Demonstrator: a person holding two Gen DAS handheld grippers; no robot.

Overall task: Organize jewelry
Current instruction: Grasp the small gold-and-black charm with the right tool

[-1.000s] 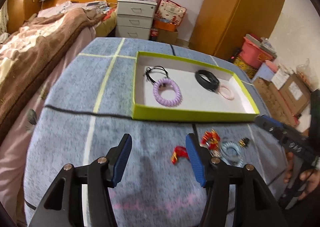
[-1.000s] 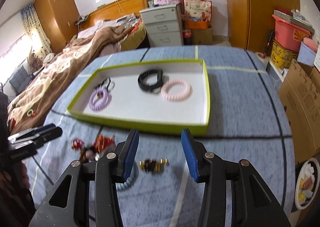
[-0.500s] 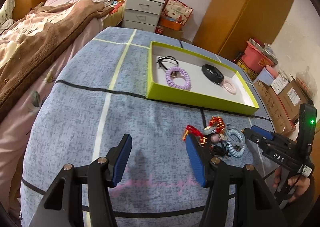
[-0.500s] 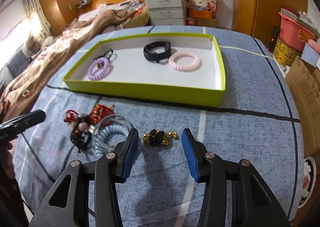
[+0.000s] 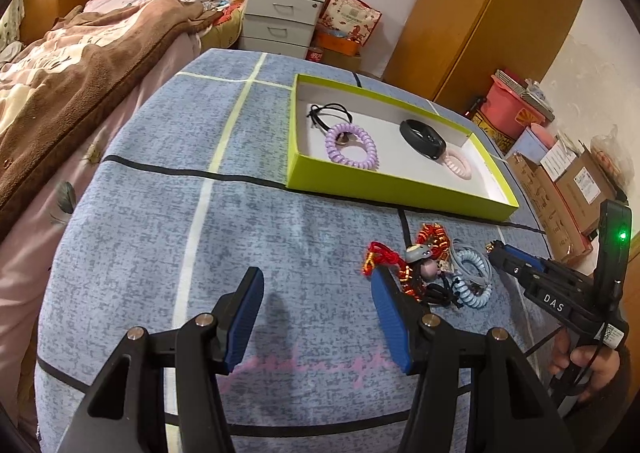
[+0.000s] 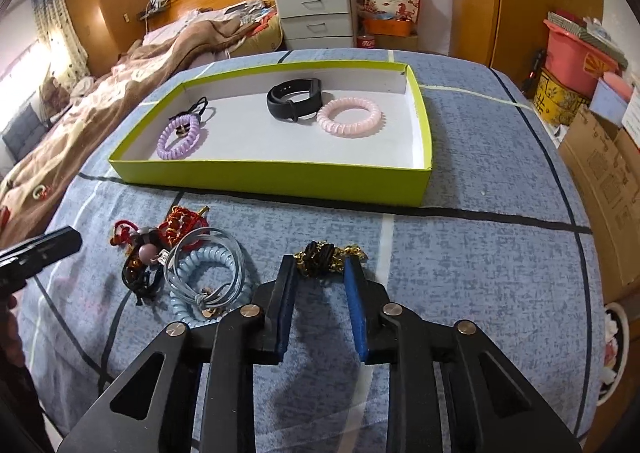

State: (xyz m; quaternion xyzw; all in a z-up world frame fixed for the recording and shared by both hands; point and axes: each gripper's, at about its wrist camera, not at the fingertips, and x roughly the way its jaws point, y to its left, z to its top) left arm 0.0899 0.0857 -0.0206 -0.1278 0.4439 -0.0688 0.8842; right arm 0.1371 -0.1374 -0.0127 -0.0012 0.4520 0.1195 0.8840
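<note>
Right wrist: right tongs (image 6: pixel 320 265) half-closed around the gold-and-black piece (image 6: pixel 326 253).

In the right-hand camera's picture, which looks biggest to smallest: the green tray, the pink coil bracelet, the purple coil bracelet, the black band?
1. Green tray, by far.
2. Pink coil bracelet and black band: alike, so unranked.
3. Purple coil bracelet, slightly smaller.
</note>
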